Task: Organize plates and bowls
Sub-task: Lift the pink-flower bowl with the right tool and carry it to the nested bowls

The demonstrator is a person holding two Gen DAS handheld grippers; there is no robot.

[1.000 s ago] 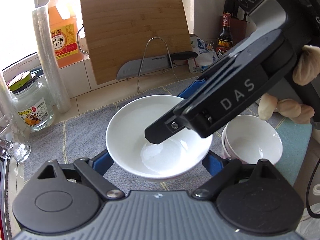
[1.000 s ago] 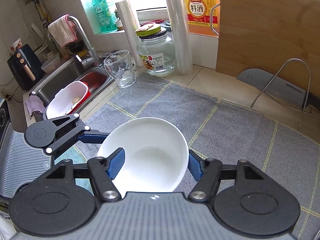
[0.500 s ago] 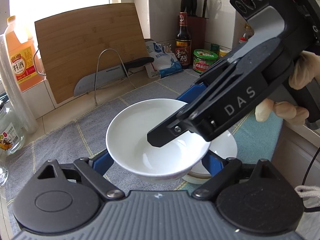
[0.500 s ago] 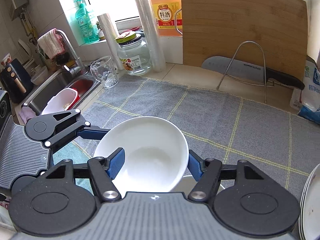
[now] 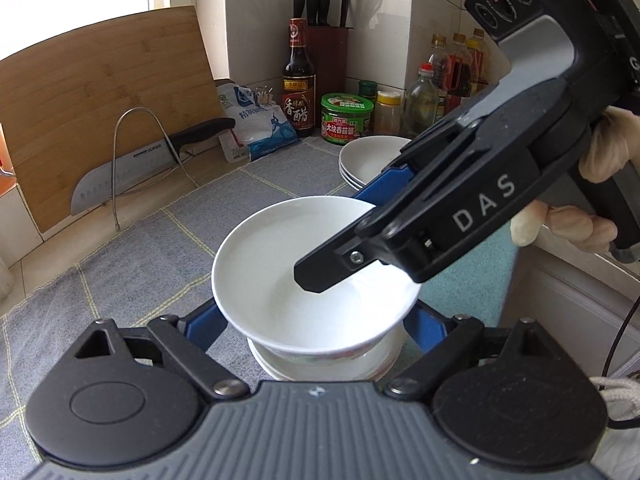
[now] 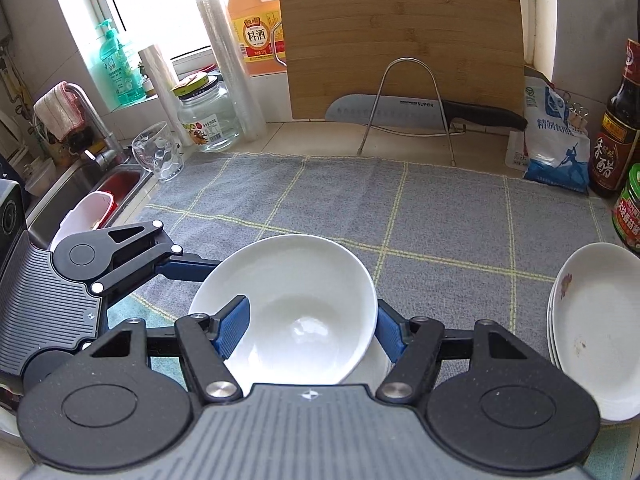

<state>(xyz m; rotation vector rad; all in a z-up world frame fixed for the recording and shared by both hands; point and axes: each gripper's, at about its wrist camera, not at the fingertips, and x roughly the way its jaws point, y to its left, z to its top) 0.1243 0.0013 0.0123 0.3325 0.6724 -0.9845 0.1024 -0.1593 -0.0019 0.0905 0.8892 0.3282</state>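
Observation:
A white bowl is held between both grippers, just above a stack of white bowls on the grey mat. My left gripper has a blue pad on each side of the bowl. My right gripper has one finger inside the bowl and one outside its rim. In the left wrist view the right gripper reaches in from the right over the bowl. A stack of white plates sits further right, also in the right wrist view.
A bamboo cutting board and a knife on a wire stand are at the back. Sauce bottles, a green-lidded jar and a salt bag stand at the right. A glass, jar and sink are left.
Both grippers carried the bowl rightward across the mat. It now hangs directly over the stack of bowls, and the plate stack has come into view.

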